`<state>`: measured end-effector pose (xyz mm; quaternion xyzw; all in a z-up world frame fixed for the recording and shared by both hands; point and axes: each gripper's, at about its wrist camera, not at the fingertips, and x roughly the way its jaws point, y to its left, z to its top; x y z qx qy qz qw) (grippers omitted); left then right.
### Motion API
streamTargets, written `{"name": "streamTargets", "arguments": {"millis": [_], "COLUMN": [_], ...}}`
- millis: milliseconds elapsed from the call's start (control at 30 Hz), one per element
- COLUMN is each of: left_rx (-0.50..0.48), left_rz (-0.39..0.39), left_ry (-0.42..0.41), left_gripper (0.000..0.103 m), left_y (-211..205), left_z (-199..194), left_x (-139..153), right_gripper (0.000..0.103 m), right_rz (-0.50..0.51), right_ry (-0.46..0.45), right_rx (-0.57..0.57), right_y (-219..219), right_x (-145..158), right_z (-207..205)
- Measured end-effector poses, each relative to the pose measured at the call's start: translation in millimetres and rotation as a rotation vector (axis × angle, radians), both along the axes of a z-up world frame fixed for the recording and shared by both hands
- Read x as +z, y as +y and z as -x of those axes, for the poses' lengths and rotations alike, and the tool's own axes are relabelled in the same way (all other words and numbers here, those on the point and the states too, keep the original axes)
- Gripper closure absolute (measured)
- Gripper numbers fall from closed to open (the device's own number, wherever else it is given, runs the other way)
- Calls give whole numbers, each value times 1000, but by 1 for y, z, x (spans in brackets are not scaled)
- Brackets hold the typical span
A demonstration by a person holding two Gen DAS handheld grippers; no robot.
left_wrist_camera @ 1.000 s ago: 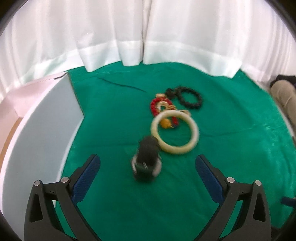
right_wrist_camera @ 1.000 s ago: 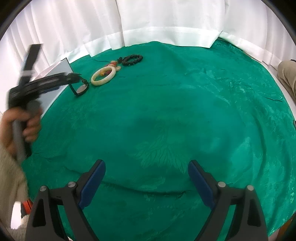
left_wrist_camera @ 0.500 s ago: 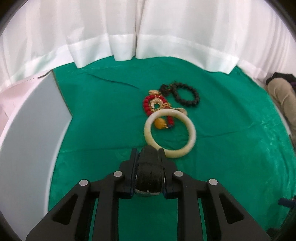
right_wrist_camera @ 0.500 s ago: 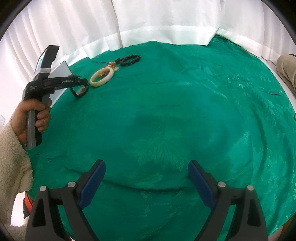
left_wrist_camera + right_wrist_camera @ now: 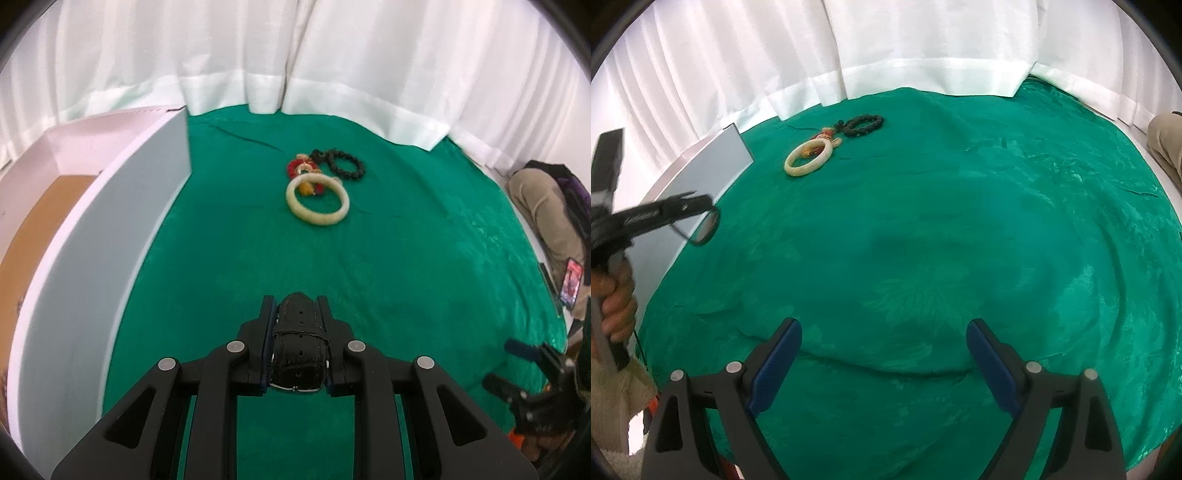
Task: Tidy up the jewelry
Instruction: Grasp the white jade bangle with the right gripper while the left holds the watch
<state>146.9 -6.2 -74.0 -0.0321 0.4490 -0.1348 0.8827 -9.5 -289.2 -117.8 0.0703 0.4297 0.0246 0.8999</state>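
My left gripper (image 5: 297, 314) is shut on a black leather-strap watch (image 5: 300, 345), held above the green cloth. In the right wrist view the same gripper (image 5: 701, 210) hangs at the left with the watch (image 5: 707, 229) looped below its tips, a hand (image 5: 613, 295) on its handle. Farther back on the cloth lie a cream bangle (image 5: 317, 199), a red bead piece with gold parts (image 5: 301, 168) and a black bead bracelet (image 5: 343, 164). My right gripper (image 5: 884, 347) stands open over bare cloth, nothing between its blue pads.
A white box (image 5: 92, 236) with a brown floor stands open at the left, its grey wall beside the held watch. White curtains (image 5: 295, 55) close off the back. A seated person's leg (image 5: 543, 206) and a phone (image 5: 570, 282) are at the right edge.
The left gripper closed on the watch a second ago, then lifted it and drew back from the jewelry toward the box side. The right gripper stayed put.
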Motion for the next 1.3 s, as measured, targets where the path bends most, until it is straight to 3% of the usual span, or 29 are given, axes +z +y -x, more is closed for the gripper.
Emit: {"name": "streamTargets", "arguments": {"millis": [633,833,967,1100,1167,1300], "left_rx": [54,73,77,69,69,74], "left_rz": [10,18,34,35,37,31], "left_ry": [13,1,11,6,3,4], "left_gripper": [83,83,83,83,83,83], "left_y": [33,45,48,48,48,50], "left_z": [26,34,35,37,38,39], "left_x": [-11,-12,-14,-12,-11,-12], "right_gripper": [10,10,11,49,59,65], "right_rz": [-21,-88,-93,-91,-89,-38], "right_ry": [68,48,86,137,146,172], "right_rx": [102,119,93,88,85,81], "right_y": [37,21,21,38,45,62], "right_x": [5,38,44,27,19,4], "right_z": [-27,-80,-153,-219,-241,-272]}}
